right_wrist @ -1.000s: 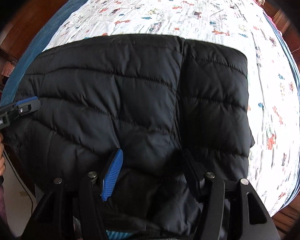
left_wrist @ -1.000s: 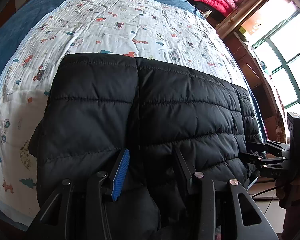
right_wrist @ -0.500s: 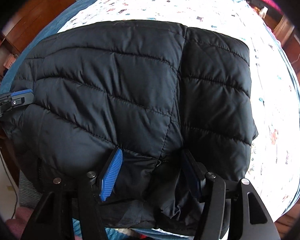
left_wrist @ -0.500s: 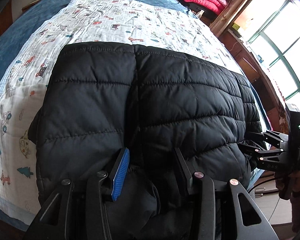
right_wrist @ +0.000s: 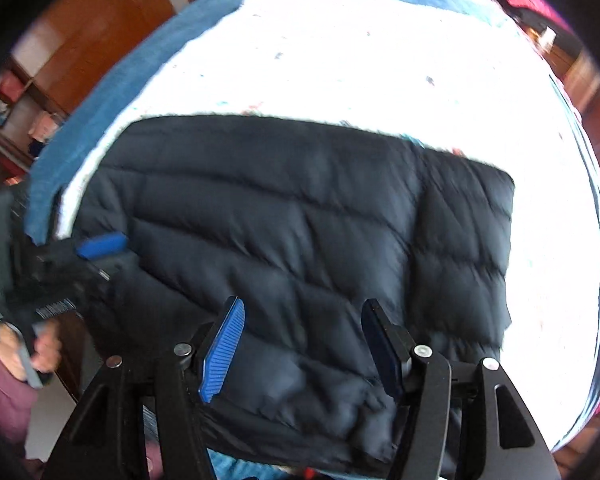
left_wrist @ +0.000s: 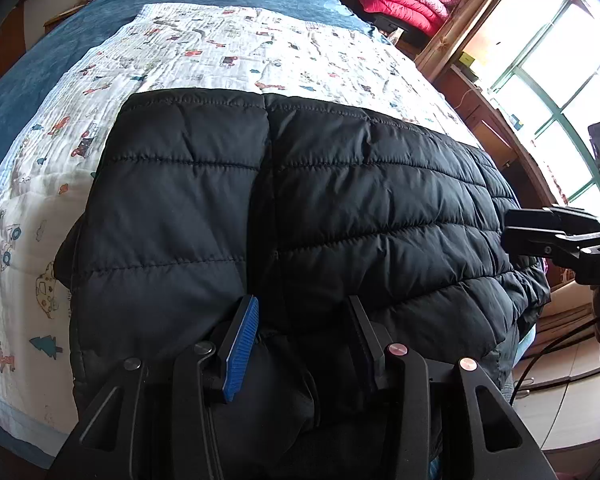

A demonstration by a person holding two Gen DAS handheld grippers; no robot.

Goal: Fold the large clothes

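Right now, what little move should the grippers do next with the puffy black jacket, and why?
Probably carry the near hem away across the bed to fold the black jacket in half. The left gripper has a bunch of hem between its fingers, and the jacket lies flat on the printed quilt.

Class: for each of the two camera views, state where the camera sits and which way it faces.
Left wrist: on the left gripper, looking down along its fingers at the black quilted puffer jacket on the white printed bedspread; right gripper at right.
Right wrist: on the right gripper, over the same jacket; blurred left gripper and hand at left.
Shared: jacket, bedspread.
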